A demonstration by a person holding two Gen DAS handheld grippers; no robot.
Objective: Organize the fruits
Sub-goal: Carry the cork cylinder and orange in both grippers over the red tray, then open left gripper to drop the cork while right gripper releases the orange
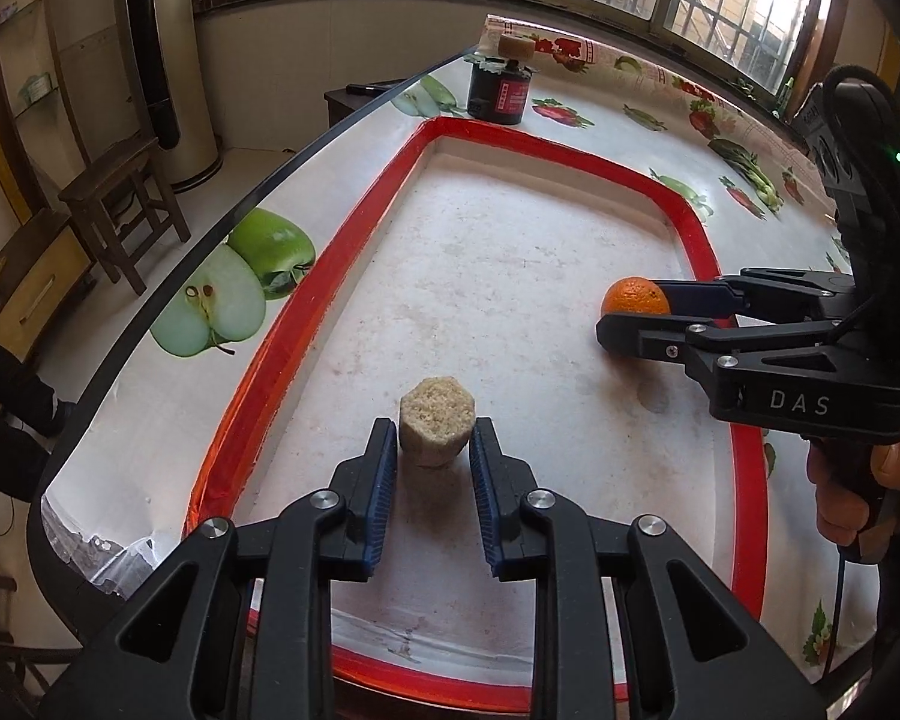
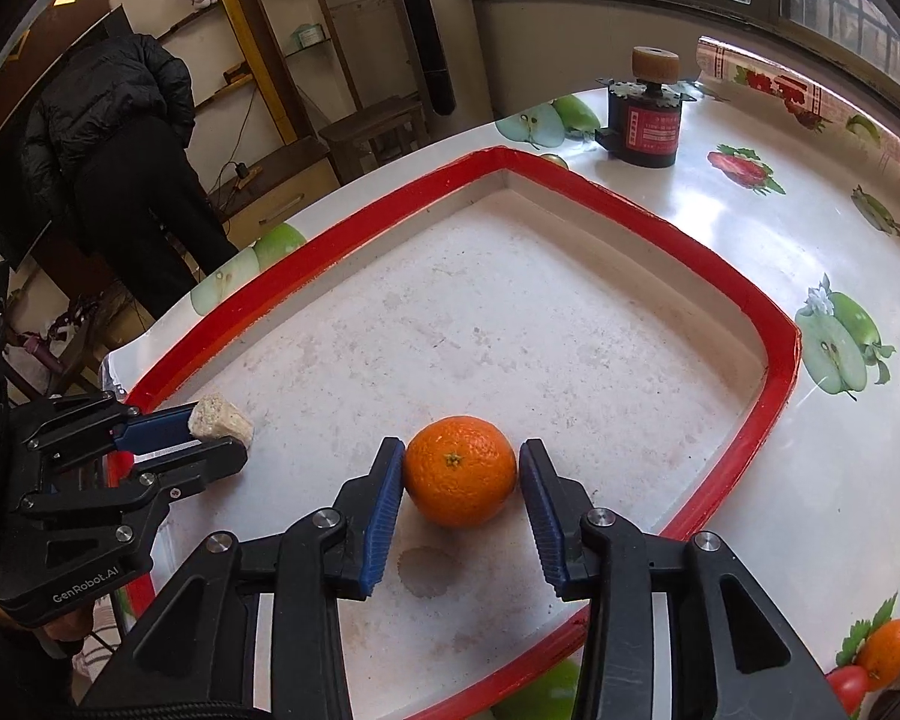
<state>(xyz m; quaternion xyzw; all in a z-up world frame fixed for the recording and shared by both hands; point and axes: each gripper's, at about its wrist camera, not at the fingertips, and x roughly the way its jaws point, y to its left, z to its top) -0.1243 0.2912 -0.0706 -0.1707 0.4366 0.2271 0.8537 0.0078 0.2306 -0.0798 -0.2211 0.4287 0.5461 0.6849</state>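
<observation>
A beige, rough, faceted block [image 1: 436, 429] stands on the white floor of a red-rimmed tray [image 1: 354, 240]. My left gripper [image 1: 433, 456] is open with a finger on each side of the block, small gaps showing. An orange [image 2: 460, 471] sits on the same tray [image 2: 606, 198]. My right gripper [image 2: 460, 468] is open around the orange, its pads close to both sides. In the left wrist view the orange [image 1: 635, 297] sits between the right gripper's fingers [image 1: 636, 315]. In the right wrist view the block [image 2: 221, 418] sits between the left gripper's fingers [image 2: 210, 438].
The tray lies on a glossy table with fruit prints [image 1: 234, 282]. A black cylinder with a red label and a tan wheel on top [image 1: 501, 90] stands beyond the tray's far corner; it also shows in the right wrist view [image 2: 648, 114]. A person in black [image 2: 126, 168] bends beside the table.
</observation>
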